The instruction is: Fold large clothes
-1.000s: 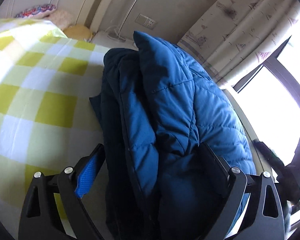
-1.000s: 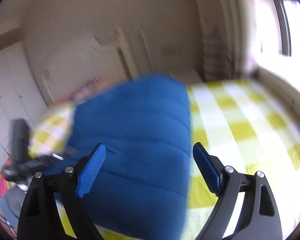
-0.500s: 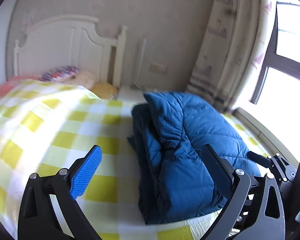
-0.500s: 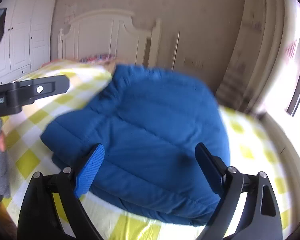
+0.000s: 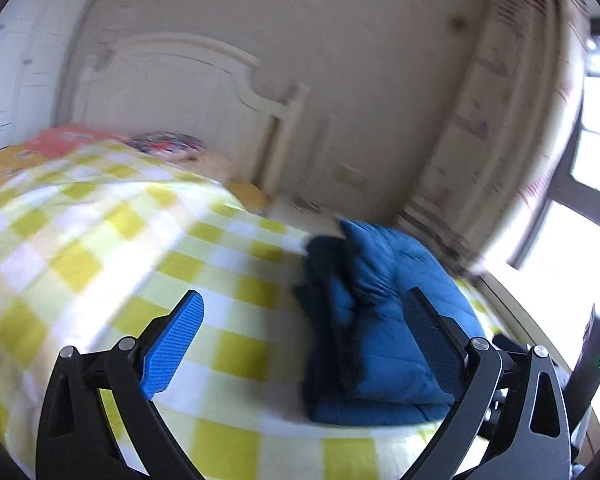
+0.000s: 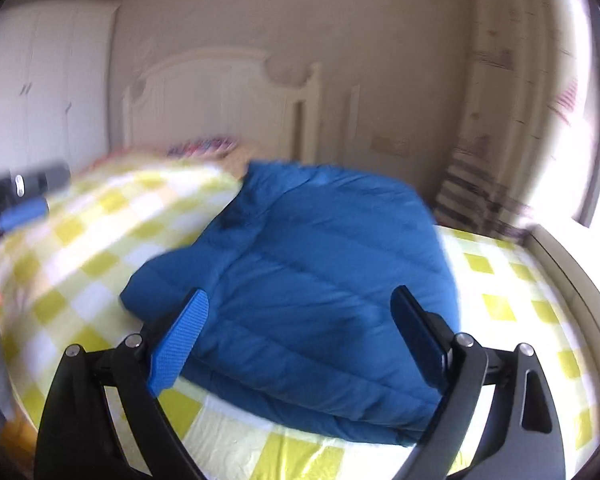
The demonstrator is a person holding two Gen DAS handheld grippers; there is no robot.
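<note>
Blue and thickly quilted, a padded jacket [image 6: 320, 288] lies folded into a bulky bundle on a yellow-and-white checked bedspread [image 5: 100, 264], near the bed's foot edge on the window side. Both the left gripper [image 5: 304, 344] and the right gripper [image 6: 300, 336] hang above the bed with jaws spread wide, holding nothing and touching no fabric. A white headboard [image 5: 188, 92] and a patterned curtain [image 6: 496, 120] stand behind. The fold looks finished, though the puffy filling could spring the layers apart with nothing pressing on them. Lying so close to the edge, the bundle might also slide off the mattress if nudged. Both views are blurred.
</note>
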